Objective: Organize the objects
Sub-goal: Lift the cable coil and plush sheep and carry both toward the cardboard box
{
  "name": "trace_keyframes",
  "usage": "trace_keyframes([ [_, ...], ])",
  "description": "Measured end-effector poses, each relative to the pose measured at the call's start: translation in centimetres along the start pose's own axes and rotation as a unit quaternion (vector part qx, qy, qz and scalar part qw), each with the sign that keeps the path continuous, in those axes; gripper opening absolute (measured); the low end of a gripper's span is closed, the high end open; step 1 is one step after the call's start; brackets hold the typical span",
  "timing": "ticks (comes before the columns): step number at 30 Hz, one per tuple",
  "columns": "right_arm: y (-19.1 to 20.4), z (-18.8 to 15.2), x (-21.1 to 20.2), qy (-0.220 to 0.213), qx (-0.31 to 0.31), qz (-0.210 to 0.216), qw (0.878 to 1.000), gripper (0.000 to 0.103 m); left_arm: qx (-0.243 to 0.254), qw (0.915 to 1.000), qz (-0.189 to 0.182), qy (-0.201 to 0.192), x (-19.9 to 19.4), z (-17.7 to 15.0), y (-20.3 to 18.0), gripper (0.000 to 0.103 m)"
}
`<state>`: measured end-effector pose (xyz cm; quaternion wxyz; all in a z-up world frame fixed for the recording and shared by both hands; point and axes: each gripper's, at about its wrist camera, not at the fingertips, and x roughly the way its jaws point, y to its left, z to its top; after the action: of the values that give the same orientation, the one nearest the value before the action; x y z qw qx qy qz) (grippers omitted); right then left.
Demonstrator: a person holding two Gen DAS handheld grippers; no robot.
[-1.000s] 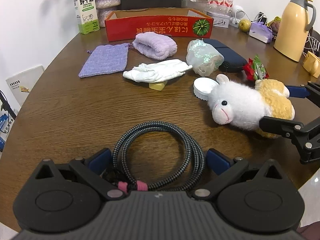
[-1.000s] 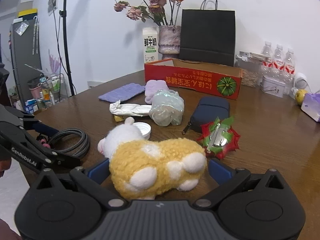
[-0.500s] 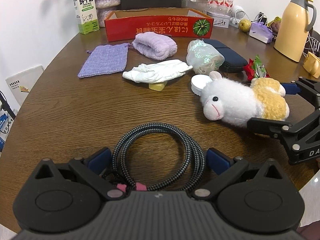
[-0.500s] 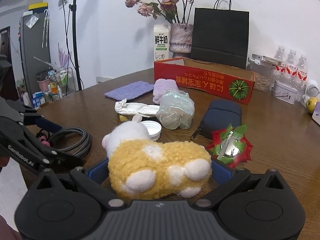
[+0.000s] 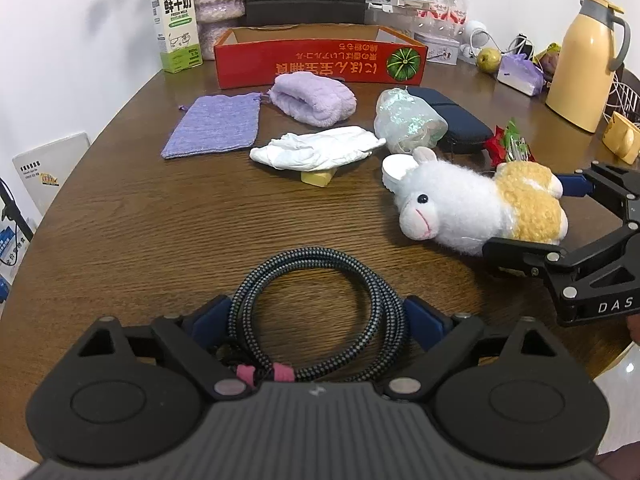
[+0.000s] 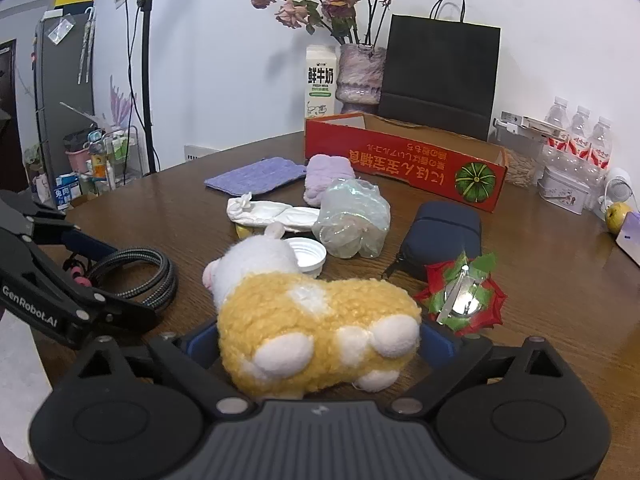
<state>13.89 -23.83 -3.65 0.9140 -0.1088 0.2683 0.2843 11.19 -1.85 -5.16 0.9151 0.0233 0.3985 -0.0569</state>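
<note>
Risk sits mostly in the two grasps now forming at the near edge of the round brown wooden desk (image 5: 168, 240). The left gripper (image 5: 318, 314) straddles the coiled black-and-grey braided cable (image 5: 316, 304), which lies flat on the desk; its jaws are closing, with the coil between the blue pads, which look to be just at the coil's outer edges, not yet squeezing it. A loose coil may collapse into an oval under pressure, or only the outer loops may be caught, so the rest could sag and uncoil on lifting, though pink ties bind it at the near side.

The right gripper (image 6: 320, 340) has the white-and-yellow plush sheep (image 6: 308, 312) between its jaws, which are closing as well; the pads flank the yellow rump and do not visibly press it in. Soft pile compresses a good deal, so a shallow grip there could slip, and the heavier-looking white head end would droop and swing.

That head lies against the white plastic screw cap (image 6: 306, 256), and the crumpled clear plastic bag (image 6: 352, 220) and the red-and-green foil flower ornament (image 6: 460, 296) are near; a dragged lift could knock any of them.

The likely destination, the open red cardboard box with a pumpkin picture (image 5: 320, 58), stands at the far side, beyond the lilac fluffy cloth roll (image 5: 312, 96) and the white crumpled glove (image 5: 320, 152), so a low carry might sweep those. The two grippers are also near each other and might collide.
</note>
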Motion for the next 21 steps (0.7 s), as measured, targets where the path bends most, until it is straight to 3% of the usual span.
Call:
trace_keyframes([
  [21,1.2,1.5,-2.4,-0.031,0.009,-0.033,0.999,0.094,-0.003,0.9988,0.009,-0.049,-2.8,1.9,0.4,0.092],
])
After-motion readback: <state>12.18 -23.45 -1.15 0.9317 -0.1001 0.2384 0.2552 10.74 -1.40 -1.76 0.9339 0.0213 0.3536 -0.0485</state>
